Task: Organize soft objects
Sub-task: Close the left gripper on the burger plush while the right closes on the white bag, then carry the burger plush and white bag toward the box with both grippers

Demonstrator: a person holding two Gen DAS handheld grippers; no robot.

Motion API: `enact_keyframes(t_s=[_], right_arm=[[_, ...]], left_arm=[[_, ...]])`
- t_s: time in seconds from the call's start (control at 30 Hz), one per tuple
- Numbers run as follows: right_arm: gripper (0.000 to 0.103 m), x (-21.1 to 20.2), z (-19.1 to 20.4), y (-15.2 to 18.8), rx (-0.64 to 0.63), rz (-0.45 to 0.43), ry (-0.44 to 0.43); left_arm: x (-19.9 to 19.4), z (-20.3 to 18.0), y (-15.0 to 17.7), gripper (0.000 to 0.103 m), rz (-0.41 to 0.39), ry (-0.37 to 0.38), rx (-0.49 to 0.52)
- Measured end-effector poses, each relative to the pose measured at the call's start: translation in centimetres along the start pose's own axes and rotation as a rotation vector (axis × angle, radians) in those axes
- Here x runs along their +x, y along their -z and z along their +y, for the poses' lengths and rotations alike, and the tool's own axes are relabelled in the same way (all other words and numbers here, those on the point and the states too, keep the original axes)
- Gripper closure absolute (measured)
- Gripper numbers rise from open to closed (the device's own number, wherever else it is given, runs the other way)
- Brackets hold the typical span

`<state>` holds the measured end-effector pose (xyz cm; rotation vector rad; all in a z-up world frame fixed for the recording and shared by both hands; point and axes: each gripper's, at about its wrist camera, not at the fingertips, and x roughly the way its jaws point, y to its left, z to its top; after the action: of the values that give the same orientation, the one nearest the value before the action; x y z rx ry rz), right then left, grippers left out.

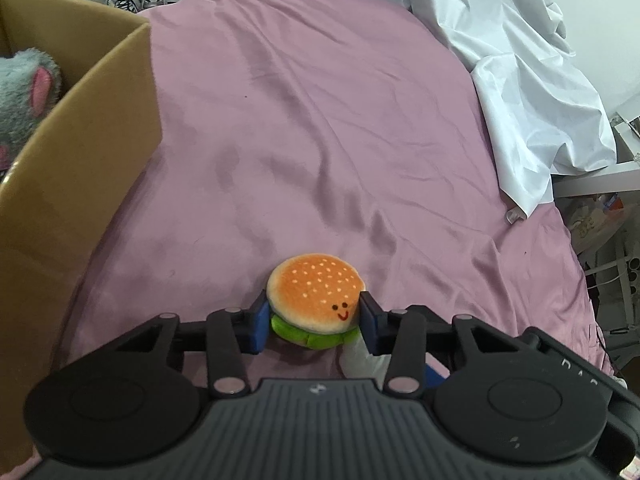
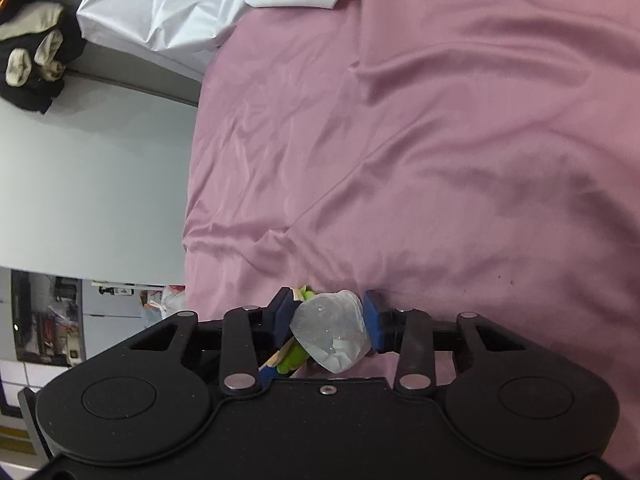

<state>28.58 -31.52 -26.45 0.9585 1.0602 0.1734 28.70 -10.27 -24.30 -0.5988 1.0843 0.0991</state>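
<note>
2 grippers were clamped: your left gripper (image 1: 314, 318) squeezed the round orange-and-green plush burger (image 1: 316, 300) on the pink bedsheet (image 1: 320, 140), your right gripper (image 2: 327, 320) pinched a crinkled translucent plastic wrapper (image 2: 332, 330). Both looked light and squashy; mid-body holds suited them.

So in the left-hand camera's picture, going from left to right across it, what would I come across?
Grey plush toy inside the cardboard box → burger plush between the left gripper fingers on the pink bedsheet → crumpled white sheet.
</note>
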Motion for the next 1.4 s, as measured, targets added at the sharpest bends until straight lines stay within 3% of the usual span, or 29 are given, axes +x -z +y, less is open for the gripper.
enact_keyframes(t_s=[0.1, 1.4], right_arm=[[0.075, -0.4, 0.3, 0.2, -0.015, -0.007, 0.0], [0.076, -9.9, 3.7, 5.0, -0.203, -0.236, -0.11]], left_arm=[[-0.6, 0.0, 0.1, 0.06, -0.005, -0.012, 0.001], [-13.9, 1.2, 1.3, 0.06, -0.171, -0.028, 0.118]])
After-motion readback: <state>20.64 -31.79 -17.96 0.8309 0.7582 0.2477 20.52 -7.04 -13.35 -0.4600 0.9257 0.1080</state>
